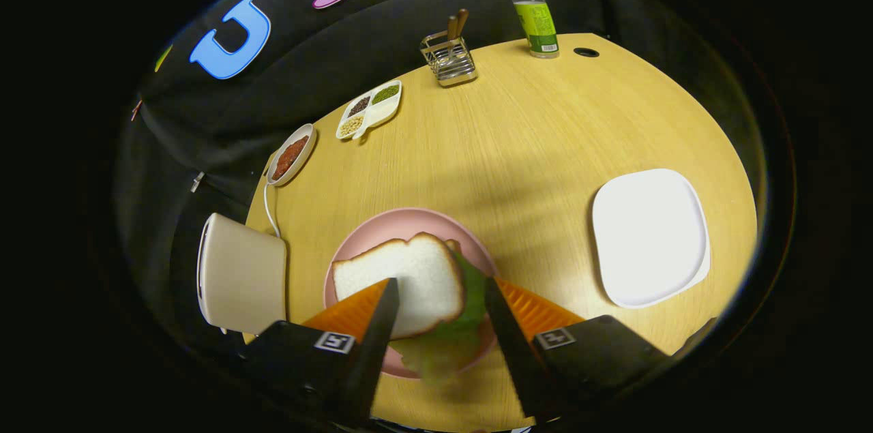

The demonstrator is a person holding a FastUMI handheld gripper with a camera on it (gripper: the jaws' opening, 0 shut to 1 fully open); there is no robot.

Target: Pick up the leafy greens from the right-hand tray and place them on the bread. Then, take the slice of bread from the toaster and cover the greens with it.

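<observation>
Gripper view: jaws (436,293) apart, empty, over bread slice (402,283) covering greens (464,324); toaster (242,276) beside plate (361,235).

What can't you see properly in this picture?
- Leafy greens: mostly hidden under the bread slice on the pink plate; the near edge is blurred.
- The open tool hides the slice's near corners.
- Divided dish: contents too small to identify.

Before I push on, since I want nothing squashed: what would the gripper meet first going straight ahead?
Probably the bread slice on the pink plate. The open gripper has it between its fingers, with leafy greens under it. Height above it is unclear.
</observation>
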